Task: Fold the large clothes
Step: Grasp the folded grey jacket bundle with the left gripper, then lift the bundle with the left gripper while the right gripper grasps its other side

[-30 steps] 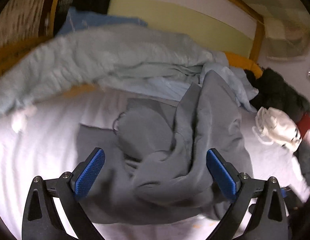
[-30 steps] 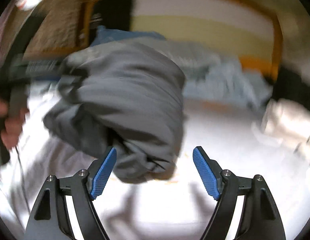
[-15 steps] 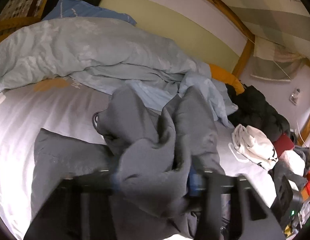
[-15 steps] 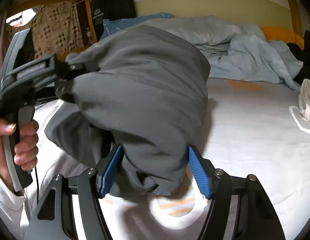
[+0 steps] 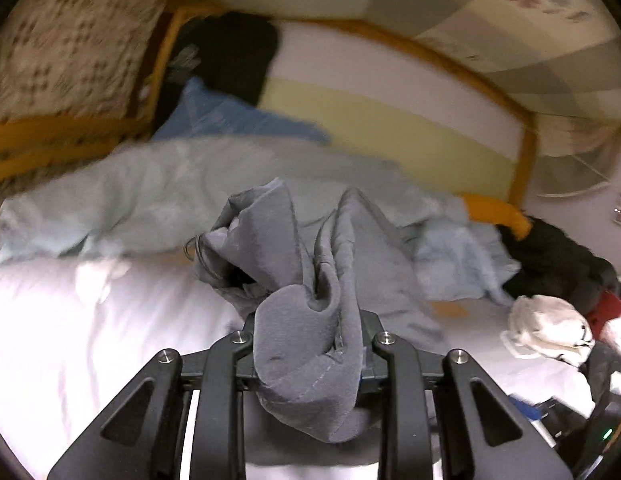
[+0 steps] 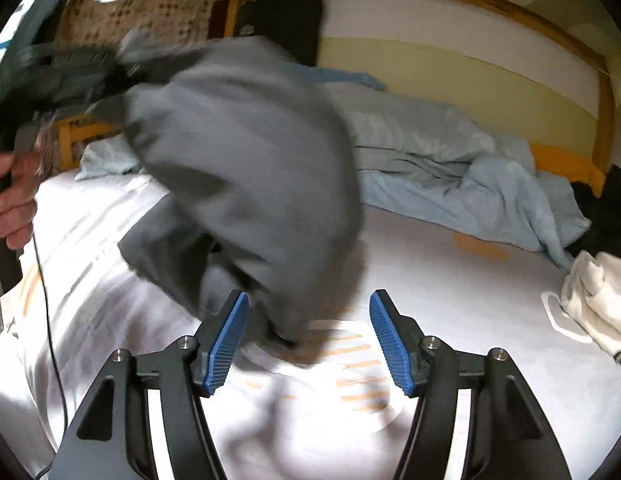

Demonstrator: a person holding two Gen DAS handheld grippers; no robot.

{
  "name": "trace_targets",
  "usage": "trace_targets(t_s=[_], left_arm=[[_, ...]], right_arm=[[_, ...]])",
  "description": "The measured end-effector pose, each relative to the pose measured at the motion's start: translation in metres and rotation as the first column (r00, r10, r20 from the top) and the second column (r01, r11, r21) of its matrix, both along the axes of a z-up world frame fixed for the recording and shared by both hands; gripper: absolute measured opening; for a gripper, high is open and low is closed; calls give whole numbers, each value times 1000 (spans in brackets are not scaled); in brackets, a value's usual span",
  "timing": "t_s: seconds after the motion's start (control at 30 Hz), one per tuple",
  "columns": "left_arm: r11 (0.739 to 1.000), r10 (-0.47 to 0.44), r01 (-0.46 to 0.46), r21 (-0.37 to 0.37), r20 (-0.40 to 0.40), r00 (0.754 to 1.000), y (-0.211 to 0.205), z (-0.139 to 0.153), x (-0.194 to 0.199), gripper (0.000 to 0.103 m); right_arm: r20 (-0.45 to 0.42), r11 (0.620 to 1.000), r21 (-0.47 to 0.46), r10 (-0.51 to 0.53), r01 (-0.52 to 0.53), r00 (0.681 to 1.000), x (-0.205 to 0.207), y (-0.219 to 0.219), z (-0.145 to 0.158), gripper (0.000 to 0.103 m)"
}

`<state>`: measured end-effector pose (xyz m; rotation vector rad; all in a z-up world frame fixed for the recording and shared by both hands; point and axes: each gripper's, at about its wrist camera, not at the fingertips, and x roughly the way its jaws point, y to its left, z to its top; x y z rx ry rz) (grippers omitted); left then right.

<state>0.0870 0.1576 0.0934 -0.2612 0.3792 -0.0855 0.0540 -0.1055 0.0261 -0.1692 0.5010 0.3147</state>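
Note:
A grey garment (image 5: 306,336) is bunched between the jaws of my left gripper (image 5: 310,356). The jaws are closing and the pads, hidden under the cloth, press on it. A fold droops over the front of the fingers. In the right wrist view the same garment (image 6: 238,168) hangs in a blurred bundle from the left gripper (image 6: 70,72), which a hand (image 6: 14,200) holds at the upper left. My right gripper (image 6: 308,336) stands open low over the white sheet (image 6: 450,288). The garment's lower tip dangles between its blue pads (image 6: 226,344) without being pinched.
A light blue duvet (image 5: 170,204) lies crumpled along the far side of the bed, below a wooden frame (image 5: 526,160). A white garment (image 5: 546,328) and dark clothes (image 5: 558,256) are piled at the right. A blue pillow (image 5: 226,116) and a black item lean at the back.
The left gripper shut on the grey garment and lifted it off the bed. The right gripper's jaws narrowed around the hanging end, which now swings free between them.

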Motion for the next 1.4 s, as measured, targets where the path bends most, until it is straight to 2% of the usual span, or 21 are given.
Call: trace_targets(t_s=[0.07, 0.13, 0.2, 0.27, 0.33, 0.43, 0.5, 0.57, 0.6, 0.63, 0.73, 0.8, 0.87, 0.97, 1.07, 1.2, 1.27, 1.4], left_arm=[[999, 32, -33, -15, -74, 997, 12, -24, 6, 25], [998, 65, -68, -15, -139, 988, 16, -52, 11, 26], [993, 113, -108, 41, -174, 978, 9, -78, 17, 27], [986, 141, -121, 112, -193, 971, 4, -94, 22, 27], [984, 147, -122, 130, -199, 969, 6, -100, 25, 28], [991, 123, -107, 87, -207, 971, 14, -104, 28, 33], [994, 107, -99, 51, -197, 975, 22, -107, 27, 41], [996, 86, -84, 19, -181, 980, 24, -110, 24, 44], [997, 70, -73, -13, -167, 984, 27, -110, 22, 45], [997, 57, -64, -41, -157, 986, 30, -110, 20, 45], [995, 5, -17, -100, -119, 993, 33, -107, 14, 51], [989, -34, 18, -145, -107, 994, 36, -106, 12, 67], [984, -44, 26, -175, -101, 994, 39, -105, 12, 76], [980, -27, 1, -197, -130, 991, 42, -109, 19, 78], [970, -37, -6, -244, -172, 984, 46, -121, 25, 79], [946, -59, -1, -323, -177, 983, 56, -128, 27, 79], [949, -67, 7, -316, -179, 982, 53, -128, 27, 79], [969, -46, 2, -248, -173, 984, 42, -123, 25, 79]], right_arm=[[-57, 999, 22, 31, -30, 998, 11, 1, -1, 64], [-129, 992, 33, 121, -118, 984, 24, 10, -7, 64], [-185, 984, 18, 175, -175, 967, 36, 23, -13, 64], [-172, 993, -53, 99, -109, 980, 42, 37, -16, 64], [-166, 991, -97, 71, -88, 984, 42, 47, -15, 64], [-170, 982, -170, 57, -87, 984, 33, 49, -13, 64], [-182, 986, -138, 69, -95, 981, 25, 35, -10, 64], [-170, 985, -160, 43, -71, 984, 23, 31, -10, 54], [-162, 980, -187, 43, -73, 986, 24, 29, -12, 44], [-157, 973, -215, 47, -81, 986, 25, 30, -14, 39], [-186, 960, -232, 114, -156, 976, 32, 39, -23, 38], [-206, 944, -268, 141, -194, 968, 36, 48, -29, 35], [-164, 937, -308, 119, -166, 979, 38, 55, -29, 35], [-94, 946, -314, 55, -82, 994, 41, 63, -23, 35], [-59, 942, -333, 17, -36, 998, 44, 78, -20, 35], [-71, 976, -219, -2, -14, 997, 53, 75, -11, 37], [-71, 978, -208, -17, 2, 997, 66, 73, -15, 40], [-103, 986, -164, -40, 23, 994, 94, 70, -20, 49]])
